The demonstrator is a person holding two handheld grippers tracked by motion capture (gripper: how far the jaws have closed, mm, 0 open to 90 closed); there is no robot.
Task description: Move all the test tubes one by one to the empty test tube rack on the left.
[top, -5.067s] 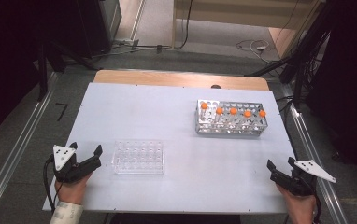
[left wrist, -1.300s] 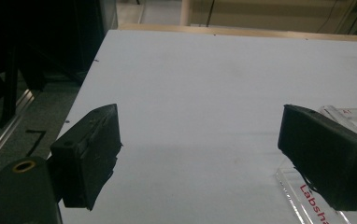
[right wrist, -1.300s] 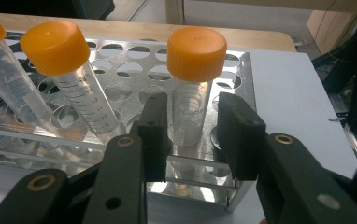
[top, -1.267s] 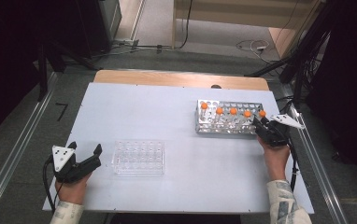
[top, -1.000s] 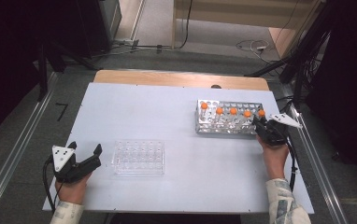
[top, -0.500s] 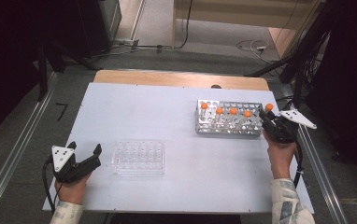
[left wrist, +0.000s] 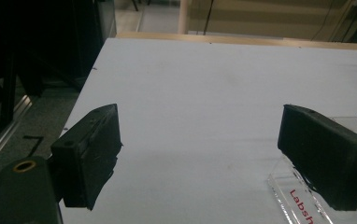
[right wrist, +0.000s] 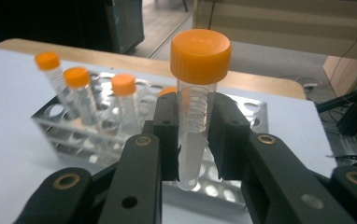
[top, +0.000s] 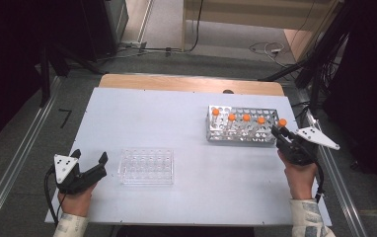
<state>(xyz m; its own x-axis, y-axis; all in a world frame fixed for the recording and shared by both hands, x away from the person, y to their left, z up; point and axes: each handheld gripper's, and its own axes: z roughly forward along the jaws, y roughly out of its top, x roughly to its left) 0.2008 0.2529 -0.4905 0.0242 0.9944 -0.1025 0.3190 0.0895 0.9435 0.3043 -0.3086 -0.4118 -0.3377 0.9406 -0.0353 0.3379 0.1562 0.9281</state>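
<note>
My right gripper (top: pixel 279 130) (right wrist: pixel 193 140) is shut on a clear tube with an orange cap (right wrist: pixel 199 88), which it holds upright just off the right end of the metal tube rack (top: pixel 243 130) (right wrist: pixel 74 128). The held tube's cap (top: pixel 282 122) shows in the high view. Several other orange-capped tubes (top: pixel 238 118) (right wrist: pixel 81 95) stand in the rack. A clear well plate (top: pixel 146 166) (left wrist: pixel 298 196) lies on the table, right of my left gripper (top: pixel 89 163) (left wrist: pixel 200 154). That gripper rests near the front left corner, open, with bare table between its jaws.
The white table (top: pixel 167 123) has a wooden strip along its far edge. Metal rails run along both sides, with cables and dark equipment on the floor beyond. A person's hands and sleeves come in at the bottom.
My right gripper has lifted a tube out of the rack's right end and drawn it up and to the right. The left gripper has stayed put.
</note>
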